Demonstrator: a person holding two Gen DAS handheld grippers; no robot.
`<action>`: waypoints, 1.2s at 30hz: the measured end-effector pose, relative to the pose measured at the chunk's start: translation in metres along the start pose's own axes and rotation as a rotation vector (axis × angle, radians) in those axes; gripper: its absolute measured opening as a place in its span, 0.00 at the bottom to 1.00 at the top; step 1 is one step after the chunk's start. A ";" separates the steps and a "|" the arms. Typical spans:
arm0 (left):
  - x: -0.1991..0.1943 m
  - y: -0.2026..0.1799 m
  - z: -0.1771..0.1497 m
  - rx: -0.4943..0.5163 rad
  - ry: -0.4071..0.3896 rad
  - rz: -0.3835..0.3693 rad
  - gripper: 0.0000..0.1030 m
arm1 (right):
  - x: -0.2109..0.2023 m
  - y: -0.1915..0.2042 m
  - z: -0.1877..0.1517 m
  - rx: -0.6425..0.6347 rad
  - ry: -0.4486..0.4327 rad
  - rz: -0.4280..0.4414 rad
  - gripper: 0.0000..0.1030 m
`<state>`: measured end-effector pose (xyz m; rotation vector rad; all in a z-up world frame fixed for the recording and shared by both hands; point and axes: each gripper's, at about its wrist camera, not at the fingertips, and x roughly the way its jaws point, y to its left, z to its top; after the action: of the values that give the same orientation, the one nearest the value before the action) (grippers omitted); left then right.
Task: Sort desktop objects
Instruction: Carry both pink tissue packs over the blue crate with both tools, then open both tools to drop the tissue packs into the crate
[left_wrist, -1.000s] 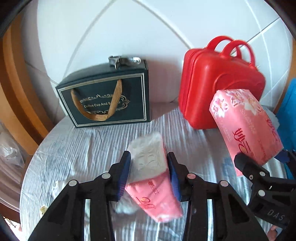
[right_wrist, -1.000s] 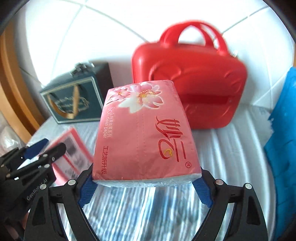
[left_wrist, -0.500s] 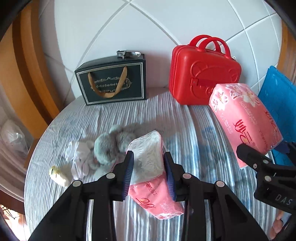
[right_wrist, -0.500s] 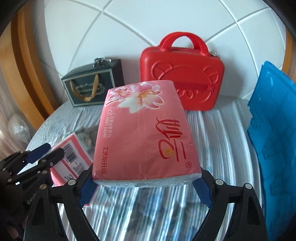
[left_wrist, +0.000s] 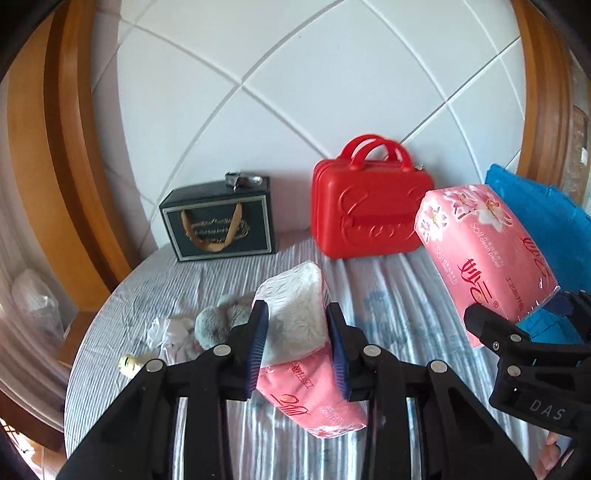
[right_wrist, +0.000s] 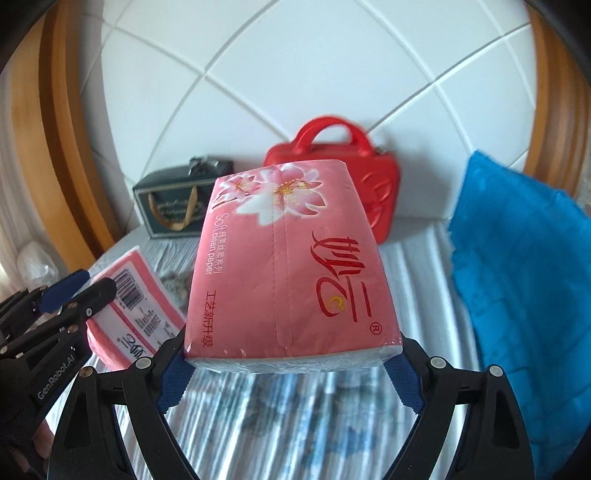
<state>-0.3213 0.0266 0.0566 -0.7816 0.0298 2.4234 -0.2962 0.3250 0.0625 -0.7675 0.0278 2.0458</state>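
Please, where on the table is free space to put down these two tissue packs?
Bare striped cloth lies in front of the red case, between it and the blue sheet. Crowded: the left side, with grey fluffy thing, white crumpled item and small yellow object.

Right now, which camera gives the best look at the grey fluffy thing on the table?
The left wrist view: the grey fluffy thing lies in the open beside the left gripper. The right wrist view shows only a grey sliver behind the tissue packs.
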 end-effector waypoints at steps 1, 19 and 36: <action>-0.008 -0.007 0.005 0.003 -0.019 -0.012 0.30 | -0.012 -0.007 0.003 0.007 -0.017 -0.017 0.87; -0.134 -0.376 0.106 0.189 -0.261 -0.365 0.02 | -0.224 -0.320 -0.011 0.206 -0.233 -0.368 0.87; -0.151 -0.503 -0.005 0.188 -0.050 -0.222 0.69 | -0.217 -0.449 -0.096 0.123 -0.073 -0.267 0.91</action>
<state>0.0523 0.3625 0.2102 -0.6053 0.1422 2.1912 0.1819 0.3897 0.2204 -0.5866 0.0088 1.7992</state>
